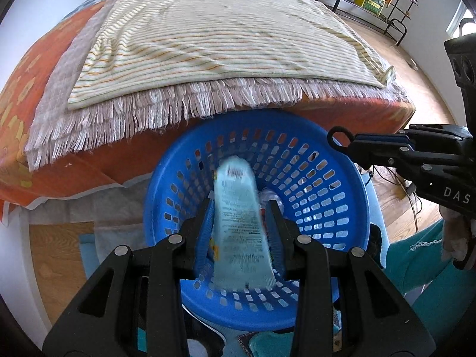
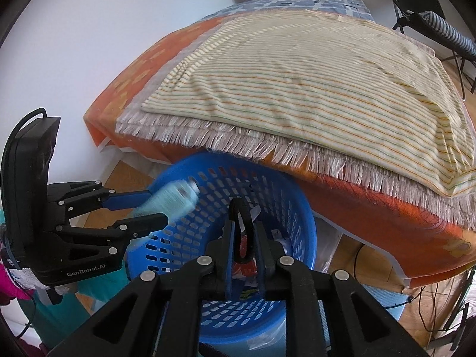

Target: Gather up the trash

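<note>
A blue perforated basket (image 1: 261, 119) (image 2: 208, 160) stands on the floor against the bed. My left gripper (image 1: 240, 202) (image 2: 157, 205) hangs over it, shut on a pale blue squeeze tube (image 1: 241, 223) (image 2: 175, 197) that looks blurred. The tube's cap end points down into the basket. My right gripper (image 2: 243, 223) (image 1: 355, 142) hovers over the basket's right side, shut on a small black loop (image 2: 242, 217) (image 1: 339, 136) that sticks out past its tips. Wrappers and clear plastic (image 2: 247, 267) lie in the basket's bottom.
The bed carries an orange cover (image 1: 44, 154), a fringed blanket (image 2: 267, 148) and a striped cloth (image 1: 208, 35) overhanging the basket's far rim. Wooden floor (image 1: 53, 255) shows to the left. A metal rack (image 1: 395, 6) stands far right. A person's teal clothing (image 1: 416, 261) is close by.
</note>
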Motion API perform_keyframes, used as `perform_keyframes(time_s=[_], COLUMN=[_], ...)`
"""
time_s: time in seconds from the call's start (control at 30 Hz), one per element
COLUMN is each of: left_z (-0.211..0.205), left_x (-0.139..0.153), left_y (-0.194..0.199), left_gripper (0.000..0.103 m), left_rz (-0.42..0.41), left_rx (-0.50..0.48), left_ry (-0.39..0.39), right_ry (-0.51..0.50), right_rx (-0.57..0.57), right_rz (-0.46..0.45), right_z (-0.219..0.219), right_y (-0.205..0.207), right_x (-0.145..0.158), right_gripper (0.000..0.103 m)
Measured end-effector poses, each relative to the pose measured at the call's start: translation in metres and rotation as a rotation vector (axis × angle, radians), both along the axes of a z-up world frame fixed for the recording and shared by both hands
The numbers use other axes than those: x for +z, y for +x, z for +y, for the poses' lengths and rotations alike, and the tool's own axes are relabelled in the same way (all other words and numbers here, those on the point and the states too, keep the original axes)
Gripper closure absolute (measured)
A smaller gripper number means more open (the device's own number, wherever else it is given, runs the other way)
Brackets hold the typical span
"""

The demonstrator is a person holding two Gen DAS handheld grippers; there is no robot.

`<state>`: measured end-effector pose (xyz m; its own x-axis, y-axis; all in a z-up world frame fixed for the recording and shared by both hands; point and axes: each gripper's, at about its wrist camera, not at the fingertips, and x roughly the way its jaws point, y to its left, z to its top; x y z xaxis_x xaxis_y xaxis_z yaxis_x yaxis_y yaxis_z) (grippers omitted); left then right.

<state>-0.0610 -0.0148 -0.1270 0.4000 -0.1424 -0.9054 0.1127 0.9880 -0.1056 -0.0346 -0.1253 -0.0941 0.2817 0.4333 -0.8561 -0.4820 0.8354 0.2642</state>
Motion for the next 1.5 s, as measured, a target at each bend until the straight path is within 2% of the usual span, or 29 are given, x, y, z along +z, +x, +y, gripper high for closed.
perform_keyframes(time_s=[0.03, 0.17, 0.23, 0.27, 0.37, 0.5, 0.6, 0.7, 0.87, 0.93, 1.07, 1.2, 1.37, 1.5], left_z=[0.001, 0.002, 0.003, 0.004, 0.005, 0.007, 0.007, 0.008, 0.009, 0.009, 0.009, 0.01, 0.011, 0.011], left_x=[0.0, -0.004, -0.004, -0.004, -0.002, -0.002, -0.001, 0.0, 0.001, 0.001, 0.003, 0.005, 0.01, 0.017], left_y=[0.0, 0.001, 0.002, 0.002, 0.002, 0.001, 0.002, 0.002, 0.003, 0.003, 0.004, 0.006, 0.009, 0.012], left_gripper=[0.067, 0.067, 0.054, 0.052, 0.052, 0.052, 0.052, 0.052, 0.052, 0.052, 0.052, 0.052, 0.052, 0.043], left_rz=[0.001, 0.013, 0.016, 0.013, 0.008, 0.007, 0.006, 0.004, 0.005, 0.004, -0.003, -0.008, -0.021, -0.042], left_rx=[0.001, 0.008, 0.014, 0.016, 0.018, 0.026, 0.03, 0.035, 0.042, 0.045, 0.049, 0.057, 0.064, 0.072], left_ry=[-0.001, -0.004, -0.006, -0.008, -0.007, -0.007, -0.006, -0.003, -0.004, -0.005, -0.005, -0.01, -0.014, -0.017], right_ry=[0.0, 0.002, -0.002, -0.004, -0.005, -0.011, -0.01, -0.014, -0.014, -0.016, -0.017, -0.019, -0.017, -0.015], right_rx=[-0.001, -0.003, -0.005, -0.006, -0.007, -0.016, -0.02, -0.027, -0.035, -0.04, -0.046, -0.055, -0.068, -0.084], right_rz=[-0.001, 0.0, -0.003, -0.005, -0.006, -0.014, -0.016, -0.021, -0.025, -0.029, -0.037, -0.048, -0.062, -0.074], right_z=[-0.001, -0.001, -0.001, -0.001, -0.002, -0.004, -0.005, -0.006, -0.008, -0.008, -0.009, -0.01, -0.012, -0.014], right_y=[0.0, 0.0, 0.0, 0.0, 0.0, 0.0, 0.002, 0.002, 0.003, 0.003, 0.003, 0.005, 0.008, 0.011], right_x=[0.0, 0.0, 0.0, 0.001, 0.001, 0.002, 0.003, 0.003, 0.003, 0.004, 0.005, 0.008, 0.012, 0.015], right_gripper=[0.081, 0.078, 0.076, 0.075, 0.074, 0.061, 0.059, 0.05, 0.048, 0.042, 0.04, 0.033, 0.031, 0.027])
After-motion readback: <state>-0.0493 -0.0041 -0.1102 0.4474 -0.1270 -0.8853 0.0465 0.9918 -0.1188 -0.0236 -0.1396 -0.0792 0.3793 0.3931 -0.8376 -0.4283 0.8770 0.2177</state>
